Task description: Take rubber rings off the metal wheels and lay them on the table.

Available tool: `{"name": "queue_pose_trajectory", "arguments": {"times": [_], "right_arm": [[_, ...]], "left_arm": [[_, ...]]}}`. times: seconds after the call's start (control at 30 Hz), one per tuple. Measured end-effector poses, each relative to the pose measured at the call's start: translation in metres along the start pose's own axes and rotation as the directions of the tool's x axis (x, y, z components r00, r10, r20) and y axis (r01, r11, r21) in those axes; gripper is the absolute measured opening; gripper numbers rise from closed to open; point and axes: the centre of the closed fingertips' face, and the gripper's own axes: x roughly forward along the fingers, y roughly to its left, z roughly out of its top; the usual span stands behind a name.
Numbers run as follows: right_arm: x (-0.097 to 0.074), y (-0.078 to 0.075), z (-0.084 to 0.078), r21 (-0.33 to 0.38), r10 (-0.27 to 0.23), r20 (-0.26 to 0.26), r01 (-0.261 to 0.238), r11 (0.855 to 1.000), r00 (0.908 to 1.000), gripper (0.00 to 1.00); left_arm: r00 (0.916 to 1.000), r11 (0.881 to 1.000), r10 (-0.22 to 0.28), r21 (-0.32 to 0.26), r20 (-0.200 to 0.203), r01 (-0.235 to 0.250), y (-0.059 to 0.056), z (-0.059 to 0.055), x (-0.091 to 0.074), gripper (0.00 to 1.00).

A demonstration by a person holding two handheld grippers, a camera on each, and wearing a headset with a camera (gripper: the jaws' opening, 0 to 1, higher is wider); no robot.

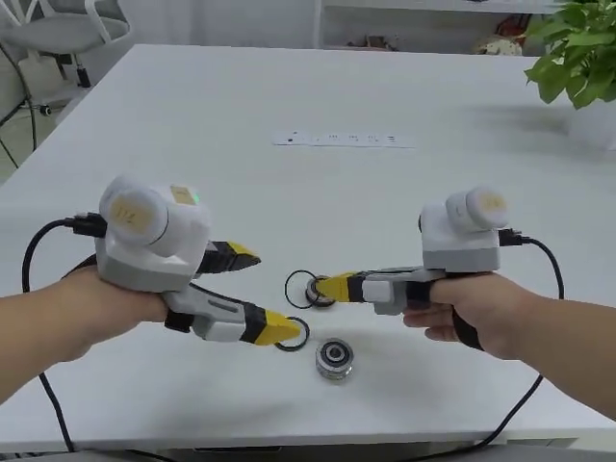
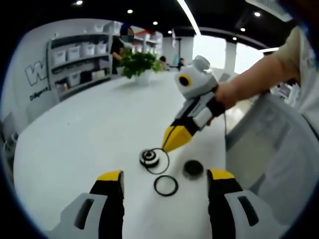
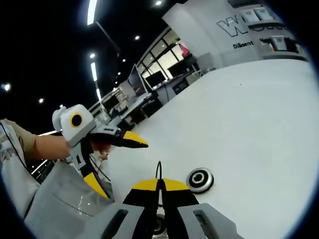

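Note:
My right gripper [image 1: 334, 287] [image 3: 159, 186] is shut on a thin black rubber ring [image 1: 300, 283] [image 2: 159, 161]. The ring is stretched beside a small metal wheel [image 1: 319, 293] [image 2: 149, 158] on the white table [image 1: 289, 192]. My left gripper [image 1: 260, 293] [image 2: 165, 176] stands open, facing the right one, with nothing between its fingers. A loose black ring [image 1: 295, 336] [image 2: 166, 185] lies flat on the table by its lower fingertip. A second wheel [image 1: 334, 356] [image 2: 193, 169] sits nearer the front edge. In the right gripper view a wheel [image 3: 200, 179] lies just right of the shut jaws.
A white socket strip [image 1: 342, 140] lies flat at mid-table. A potted plant [image 1: 577, 48] stands at the far right corner and a chair [image 1: 58, 29] beyond the far left. Black cables [image 1: 43, 289] trail from both grippers off the front edge.

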Motion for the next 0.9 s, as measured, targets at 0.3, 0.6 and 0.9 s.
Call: {"name": "queue_pose_trajectory", "arguments": {"times": [0.3,0.6,0.9], "right_arm": [[0.006,0.003,-0.011,0.015,0.021,-0.046,-0.020,1.000,0.9987,0.00],[0.017,0.006,-0.027,0.033,0.040,-0.113,-0.036,0.999,0.9928,0.00],[0.022,0.004,-0.038,0.044,0.036,-0.154,-0.030,0.999,0.9874,0.00]], "left_arm": [[0.9999,1.000,0.009,-0.013,-0.015,-0.009,0.002,-0.013,-0.008,0.74],[0.9998,1.000,0.020,-0.022,-0.010,-0.020,0.004,-0.015,-0.011,0.76],[0.9996,0.999,0.027,-0.035,-0.012,-0.027,0.006,-0.020,-0.014,0.76]]}}
